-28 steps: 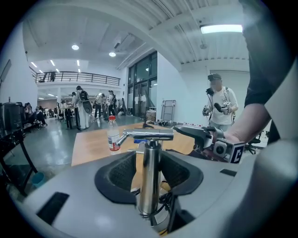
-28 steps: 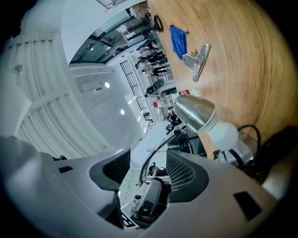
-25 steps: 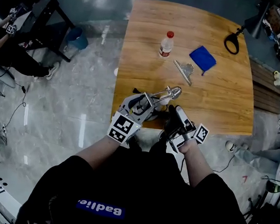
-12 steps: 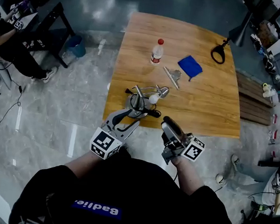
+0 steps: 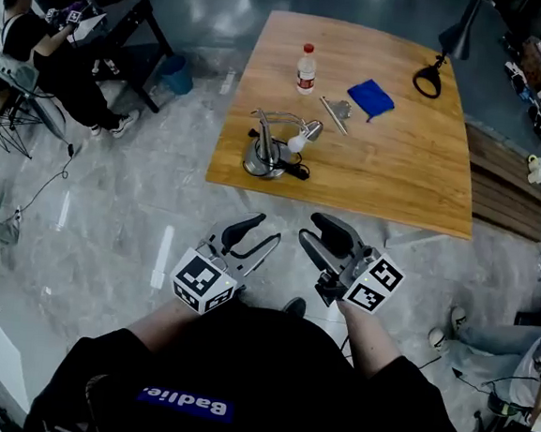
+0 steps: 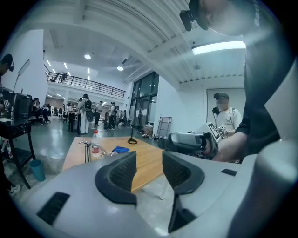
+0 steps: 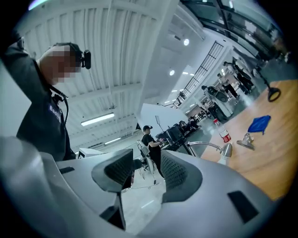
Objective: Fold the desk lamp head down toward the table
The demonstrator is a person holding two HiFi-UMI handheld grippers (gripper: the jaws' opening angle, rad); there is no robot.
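Open floor (image 5: 285, 210) runs straight up to the near edge of the table (image 5: 396, 179). The desk lamp (image 5: 262, 158) blocks the near-left corner, with bottle (image 5: 306, 68), metal clip (image 5: 334, 114) and blue cloth (image 5: 370, 99) strung out behind it and a black ring (image 5: 417, 81) further right. The near-right half is bare wood, passable from the right.

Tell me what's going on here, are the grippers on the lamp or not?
Neither is. The person stands back from the table, holding both grippers in front of the body, short of its near edge. The left gripper is open and empty; the right gripper has its jaws closing with nothing between them. The desk lamp stands untouched near the table's near left corner, its head bent down so the bulb points at the tabletop. A water bottle and blue cloth sit farther back.
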